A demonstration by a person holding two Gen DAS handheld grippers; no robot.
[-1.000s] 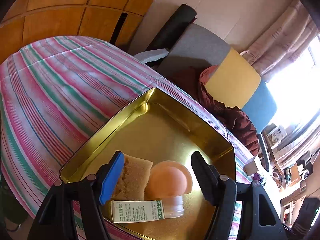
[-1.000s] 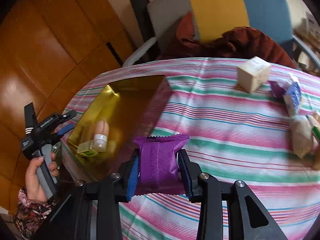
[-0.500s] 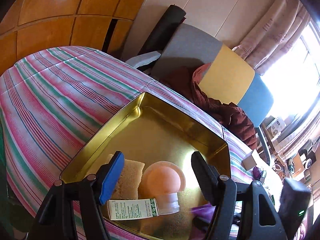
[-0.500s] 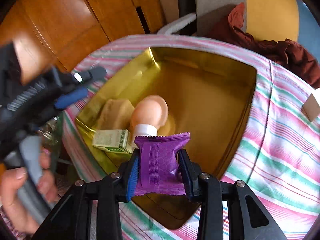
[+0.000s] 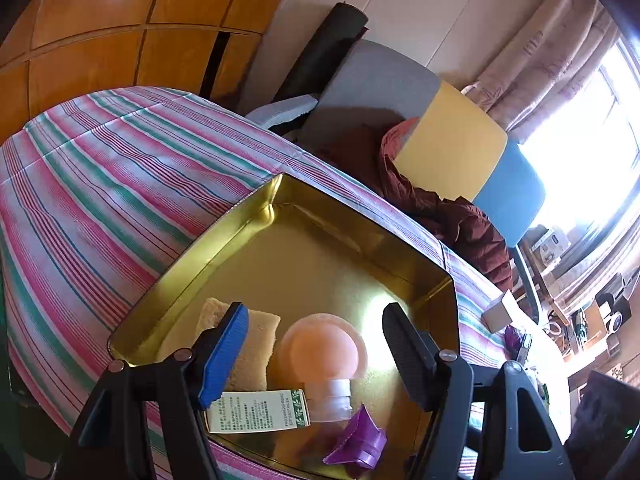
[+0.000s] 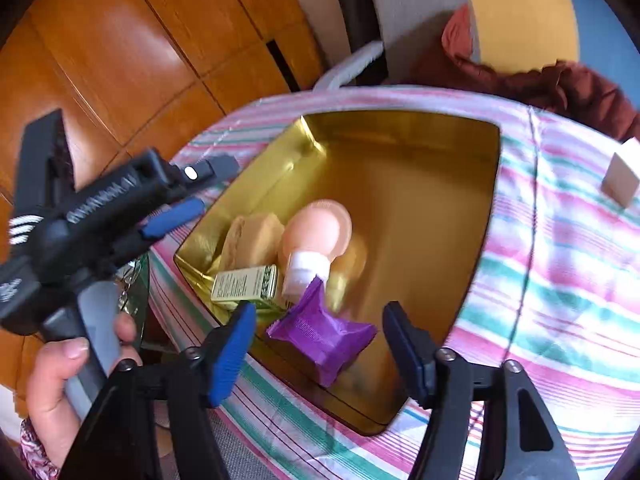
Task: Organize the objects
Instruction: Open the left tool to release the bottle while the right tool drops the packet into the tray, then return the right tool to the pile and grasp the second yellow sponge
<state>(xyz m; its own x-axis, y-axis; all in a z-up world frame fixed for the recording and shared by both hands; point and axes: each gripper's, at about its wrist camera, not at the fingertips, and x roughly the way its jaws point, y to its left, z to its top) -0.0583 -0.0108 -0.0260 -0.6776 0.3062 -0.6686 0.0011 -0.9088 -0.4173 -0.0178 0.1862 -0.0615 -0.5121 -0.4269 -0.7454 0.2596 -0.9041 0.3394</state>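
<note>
A gold tin tray (image 5: pixel 224 248) (image 6: pixel 460 208) sits on the striped tablecloth. In it lie a tan sponge (image 5: pixel 256 344) (image 6: pixel 252 236), a peach bottle with a white cap (image 5: pixel 324 352) (image 6: pixel 316 232), a small green-and-white box (image 5: pixel 256 412) (image 6: pixel 244 284) and a purple packet (image 5: pixel 356 444) (image 6: pixel 324 336). My right gripper (image 6: pixel 320 340) is open above the packet, which lies free in the tray's near corner. My left gripper (image 5: pixel 312 344) is open and empty, held over the tray's near edge; it also shows in the right wrist view (image 6: pixel 172 216).
A small white carton (image 6: pixel 620 176) (image 5: pixel 500 312) stands on the cloth right of the tray. Further packets (image 5: pixel 520 344) lie beyond it. A chair with a dark red jacket (image 5: pixel 440 208) stands behind the table. Wood panelling (image 6: pixel 120 60) is at the left.
My right gripper carried the purple packet left over the tray, opened and let it drop into the near corner. The left gripper stayed open over the tray.
</note>
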